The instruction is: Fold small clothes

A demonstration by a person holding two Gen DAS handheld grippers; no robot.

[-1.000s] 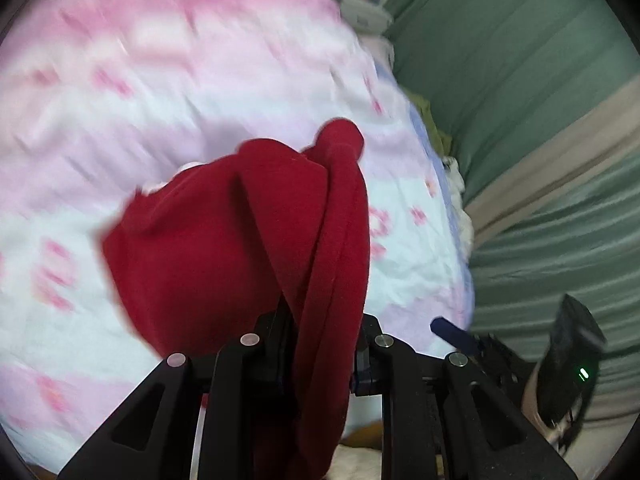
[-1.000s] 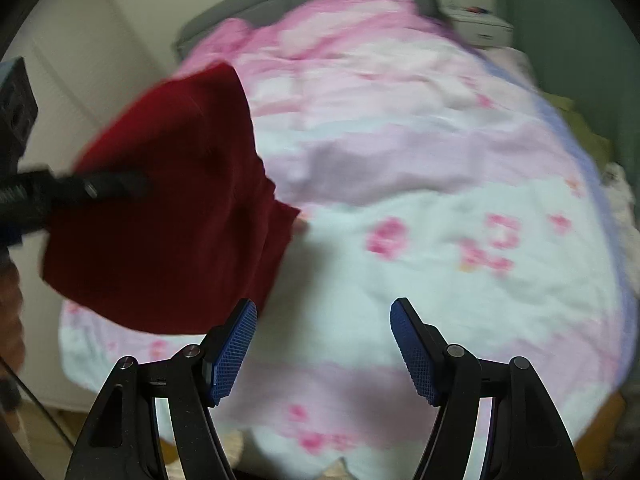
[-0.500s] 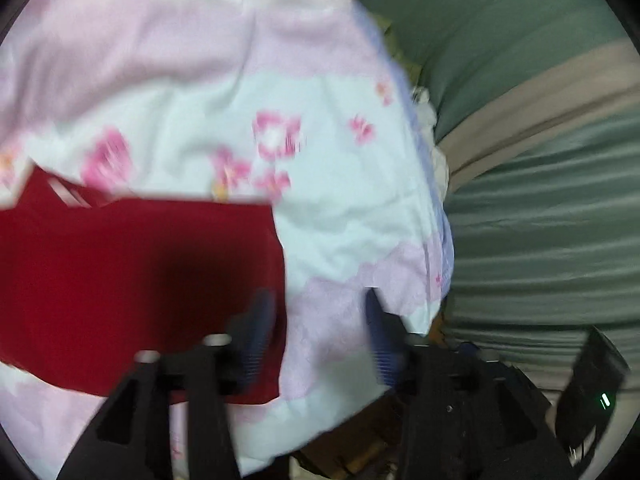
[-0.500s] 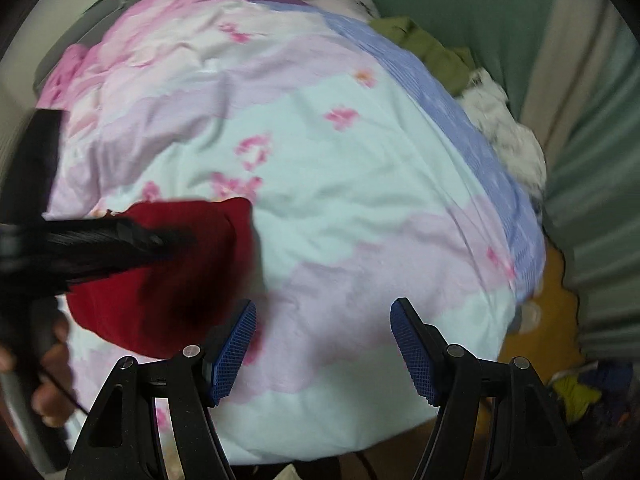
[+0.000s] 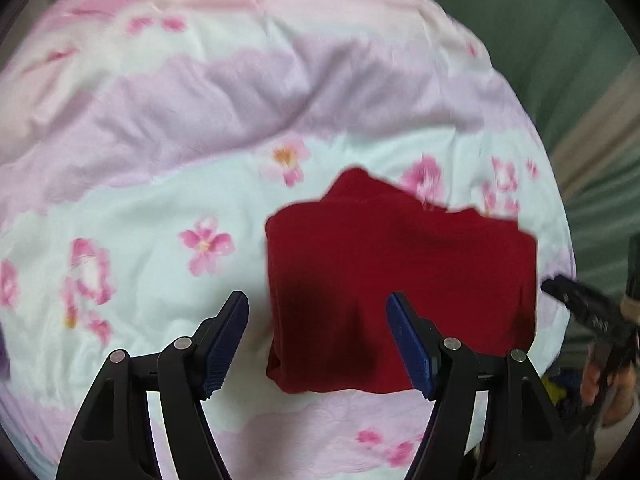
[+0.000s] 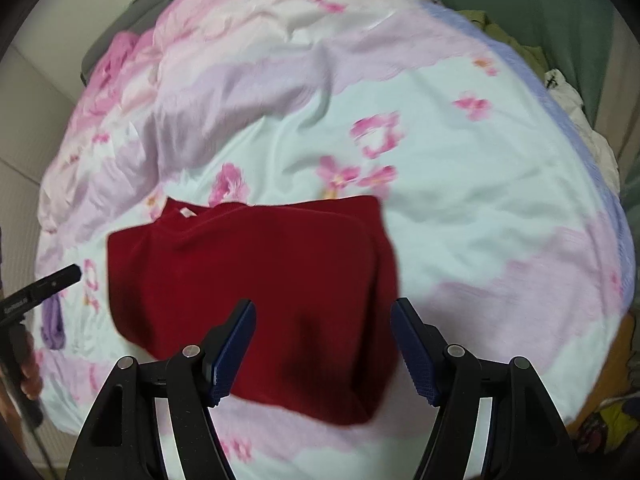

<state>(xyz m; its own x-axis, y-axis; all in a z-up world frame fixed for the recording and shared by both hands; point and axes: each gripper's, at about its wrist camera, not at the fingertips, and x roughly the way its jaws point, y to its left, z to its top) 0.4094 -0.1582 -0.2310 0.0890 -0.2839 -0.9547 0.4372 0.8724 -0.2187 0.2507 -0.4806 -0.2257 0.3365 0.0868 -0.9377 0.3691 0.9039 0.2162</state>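
A dark red garment [image 5: 400,280] lies folded in a rough rectangle on the flowered bed cover; it also shows in the right wrist view [image 6: 256,280], collar at its far left. My left gripper [image 5: 320,344] is open and empty just above the garment's near left part. My right gripper [image 6: 324,348] is open and empty above the garment's near edge. The tip of the right gripper shows at the right edge of the left wrist view [image 5: 580,308]; the left gripper shows at the left edge of the right wrist view [image 6: 40,288].
The pink, white and lilac bed cover [image 6: 460,184] fills both views. A small purple cloth [image 6: 54,324] lies left of the garment. Green curtains [image 5: 560,40] hang beyond the bed's right side, with loose clothes [image 6: 580,136] along that edge and on the floor [image 6: 608,416].
One second ago my left gripper held the red garment up. It has let go and opened, and the garment now lies flat on the bed. Both grippers have swung over it.
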